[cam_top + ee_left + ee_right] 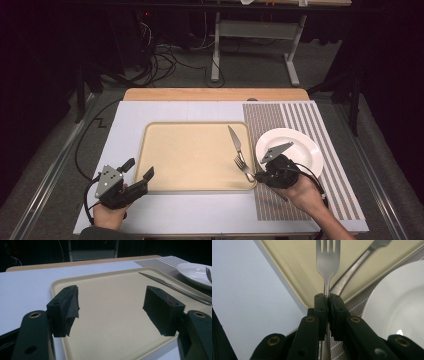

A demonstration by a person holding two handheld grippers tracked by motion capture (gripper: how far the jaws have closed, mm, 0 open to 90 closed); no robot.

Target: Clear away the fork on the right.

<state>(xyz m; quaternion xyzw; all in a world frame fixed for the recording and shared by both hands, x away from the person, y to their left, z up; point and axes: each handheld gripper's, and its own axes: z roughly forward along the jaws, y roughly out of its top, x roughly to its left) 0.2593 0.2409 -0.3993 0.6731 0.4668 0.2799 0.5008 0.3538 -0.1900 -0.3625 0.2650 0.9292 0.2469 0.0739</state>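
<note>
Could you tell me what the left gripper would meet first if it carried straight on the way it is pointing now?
Most likely the beige tray. The left gripper, jaws open and empty, points over the tray's near corner across its bare surface. Carried further, the line seems to lead toward the knife at the far side, though depth is hard to judge.

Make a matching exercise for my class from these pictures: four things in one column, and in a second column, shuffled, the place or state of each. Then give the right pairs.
Things
1. fork
2. knife
3. plate
4. left gripper

Places or states
A. white, on the striped mat beside the tray
B. lying on the tray near its right edge
C. jaws apart, nothing between them
D. clamped by its handle in the right gripper

Right pairs: 1-D, 2-B, 3-A, 4-C
</note>
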